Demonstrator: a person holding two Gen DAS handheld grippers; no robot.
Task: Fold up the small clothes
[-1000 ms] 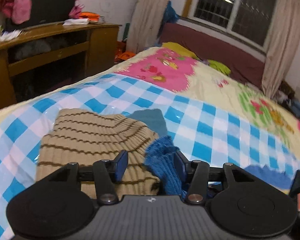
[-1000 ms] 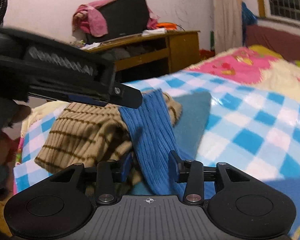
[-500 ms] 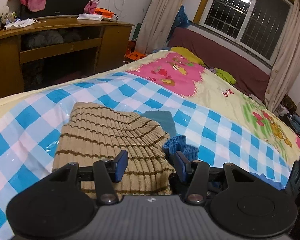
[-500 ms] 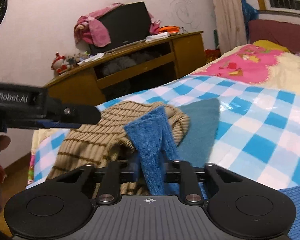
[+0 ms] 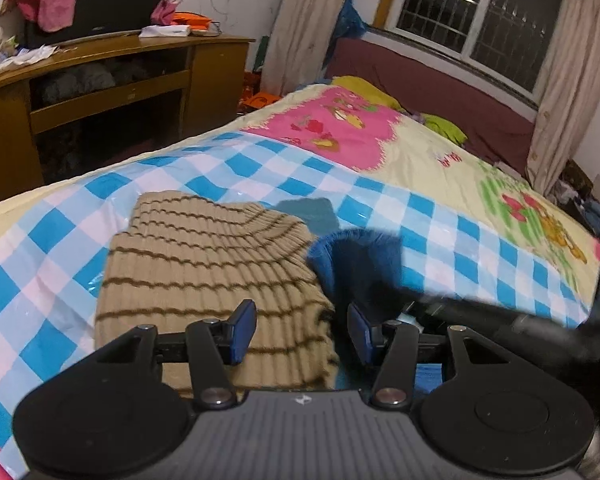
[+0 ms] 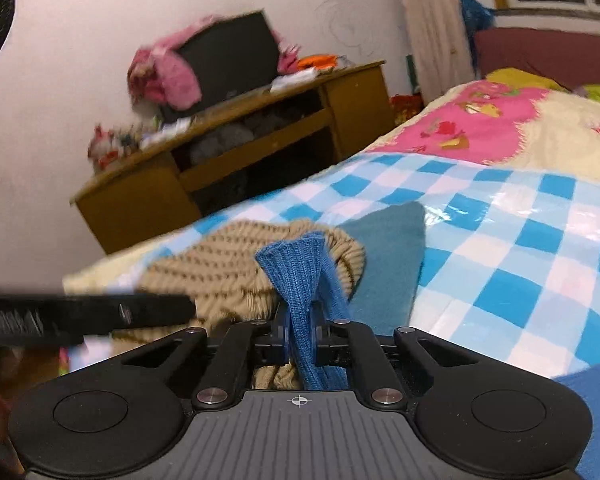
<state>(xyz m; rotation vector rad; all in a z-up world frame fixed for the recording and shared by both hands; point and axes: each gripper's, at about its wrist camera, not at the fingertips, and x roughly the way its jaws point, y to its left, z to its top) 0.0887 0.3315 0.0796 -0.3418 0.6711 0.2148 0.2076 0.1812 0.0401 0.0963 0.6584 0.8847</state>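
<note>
The right gripper — wide a second ago — is closing, pads pinching the blue knit; the left gripper stays open, apparently empty, over the striped sweater.

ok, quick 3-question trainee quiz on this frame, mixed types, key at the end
1. True or false: the right gripper is clamped on the blue knit piece.
2. What lies under the left gripper? A) pink towel B) tan striped knit C) pillow
3. Fill in: the clothes lie on a blue-and-white ____ cloth on the bed.

Key:
1. True. Its pads pinch the blue knit piece as its jaws finish closing.
2. B. The left gripper hangs open over it, holding nothing.
3. Checked.
</note>
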